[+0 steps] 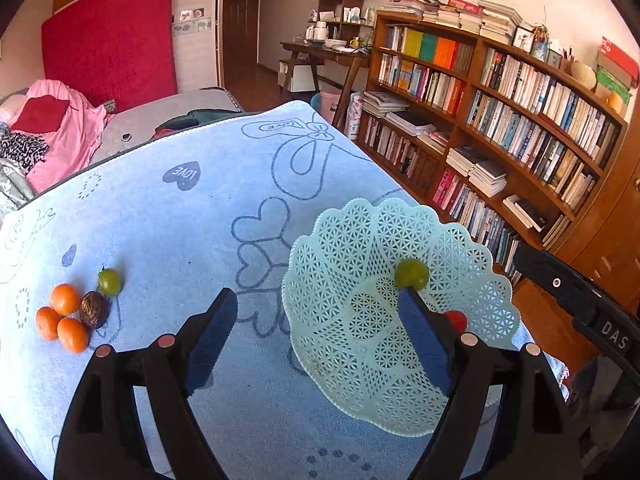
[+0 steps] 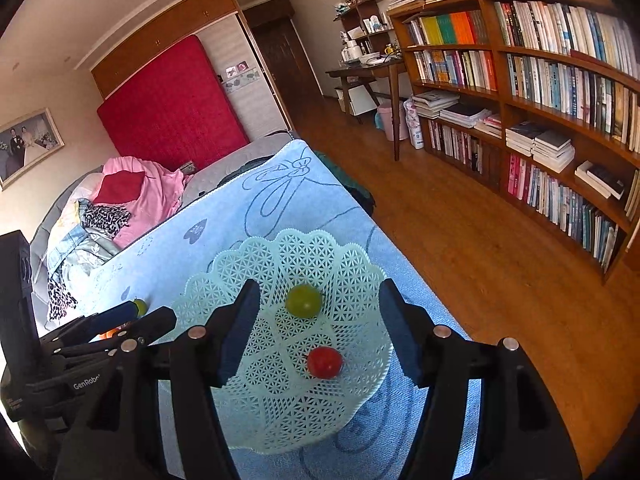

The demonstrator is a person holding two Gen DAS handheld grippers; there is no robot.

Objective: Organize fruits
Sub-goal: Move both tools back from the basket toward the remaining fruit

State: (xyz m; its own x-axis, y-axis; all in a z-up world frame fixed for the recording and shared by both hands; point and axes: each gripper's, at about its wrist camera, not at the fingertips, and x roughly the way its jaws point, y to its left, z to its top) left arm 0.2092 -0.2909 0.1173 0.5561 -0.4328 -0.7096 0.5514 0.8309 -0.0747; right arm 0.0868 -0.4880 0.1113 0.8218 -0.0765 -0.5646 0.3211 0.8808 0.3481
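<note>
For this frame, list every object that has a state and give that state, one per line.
Left gripper: open, empty.
Right gripper: open, empty, over the basket.
Pale green lattice plastic basket: upright on the blue towel, holding two fruits.
Green round fruit: inside the basket.
Red round fruit: inside the basket.
Three small orange fruits: on the blue towel, outside the basket.
Wrinkled brown fruit: on the towel, against the oranges.
Second green fruit: on the towel.

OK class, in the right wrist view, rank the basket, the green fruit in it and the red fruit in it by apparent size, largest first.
1. basket, by far the largest.
2. and 3. green fruit and red fruit: they look alike, and the red sits nearer the camera, so no ranking.
</note>
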